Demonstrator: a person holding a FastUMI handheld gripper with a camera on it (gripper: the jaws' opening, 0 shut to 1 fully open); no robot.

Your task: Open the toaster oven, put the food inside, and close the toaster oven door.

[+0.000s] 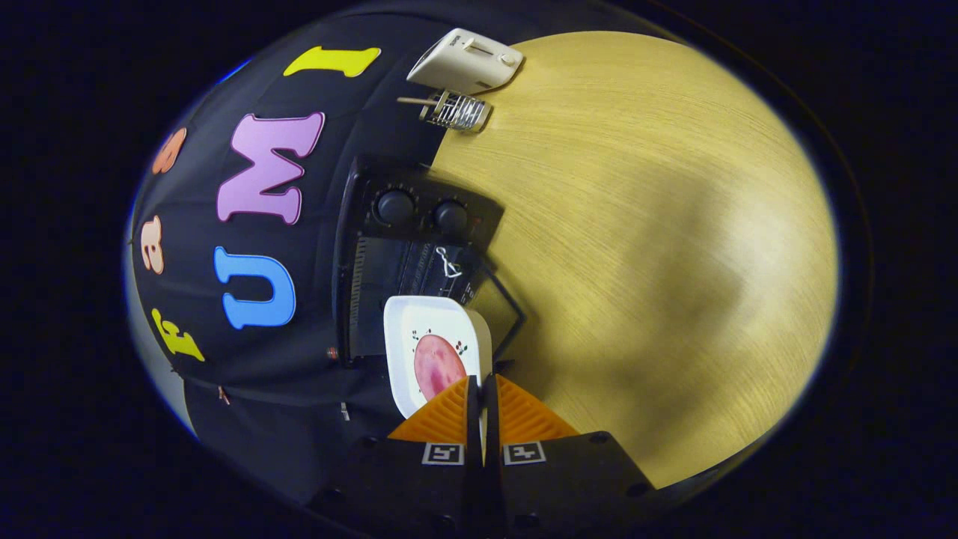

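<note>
White plate (pixel 419 329) edge-on in fingers (pixel 449 412), facing oven (pixel 404 254).

The gripper (pixel 483 385) has its fingers pressed together on the rim of a white plate (pixel 408 329) carrying a pink slice of food (pixel 438 365). Just beyond the plate stands the black toaster oven (pixel 408 247), door (pixel 501 303) open, its mouth facing the plate. The plate itself fills much of the approach to that mouth. Far beyond, a white toaster (pixel 465 61) and a wire rack (pixel 456 111) stand well apart from the oven. The wooden table (pixel 658 247) lies bare to the right.
</note>
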